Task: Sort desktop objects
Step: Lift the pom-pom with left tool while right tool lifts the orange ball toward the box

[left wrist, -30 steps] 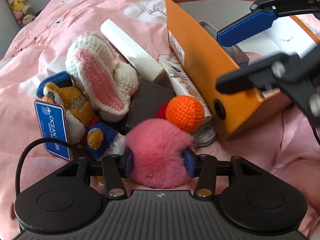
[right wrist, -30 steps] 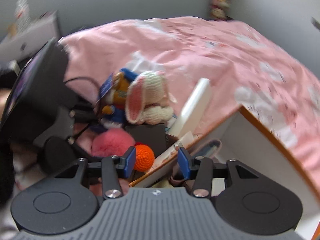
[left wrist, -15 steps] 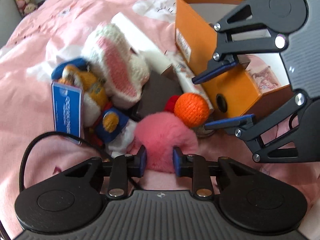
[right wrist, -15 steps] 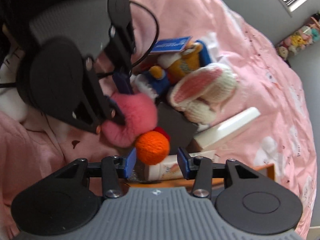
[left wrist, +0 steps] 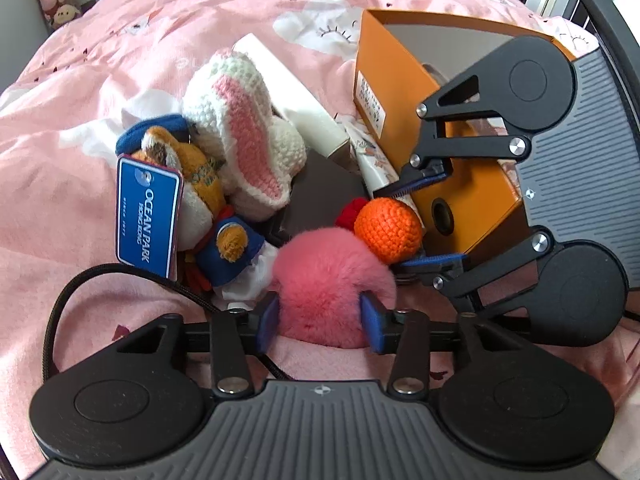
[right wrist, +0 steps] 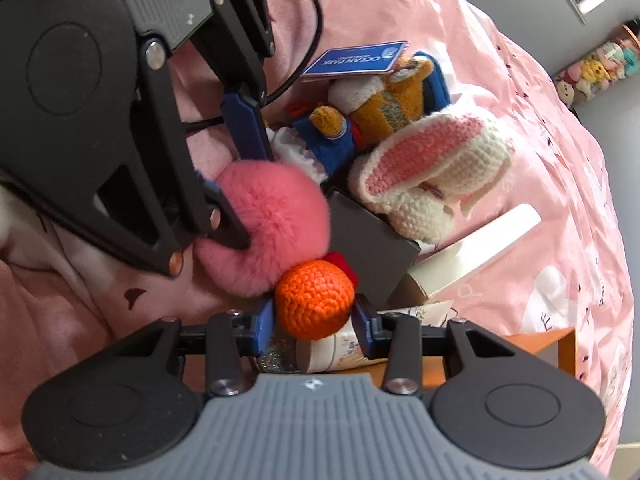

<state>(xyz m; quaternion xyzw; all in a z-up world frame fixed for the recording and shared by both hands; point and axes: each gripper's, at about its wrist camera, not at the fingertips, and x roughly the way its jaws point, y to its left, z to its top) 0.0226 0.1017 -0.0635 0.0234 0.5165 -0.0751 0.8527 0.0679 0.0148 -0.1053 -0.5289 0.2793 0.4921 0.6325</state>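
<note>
A pink fluffy pompom [left wrist: 332, 280] lies on the pink bedspread, and my left gripper [left wrist: 320, 322] has its blue pads on both of its sides, squeezing the fur. It also shows in the right wrist view [right wrist: 268, 232]. An orange crocheted ball [left wrist: 386, 230] touches the pompom. My right gripper [right wrist: 314, 326] has its pads against both sides of the orange ball [right wrist: 316, 304]. Behind lie a crocheted bunny [left wrist: 244, 136], a plush toy with a blue Ocean Park tag [left wrist: 146, 220], a white box [left wrist: 296, 108], a cream tube [left wrist: 374, 160] and a dark box [left wrist: 320, 196].
An open orange box [left wrist: 404, 92] stands at the right on the pink bedspread [left wrist: 120, 40], with items inside. A shiny round thing [right wrist: 276, 358] lies under the right gripper. A black cable [left wrist: 80, 280] runs past the left gripper.
The right gripper swung from over the orange box down to the orange ball and closed around it. The left gripper's pads stayed on the pink pompom.
</note>
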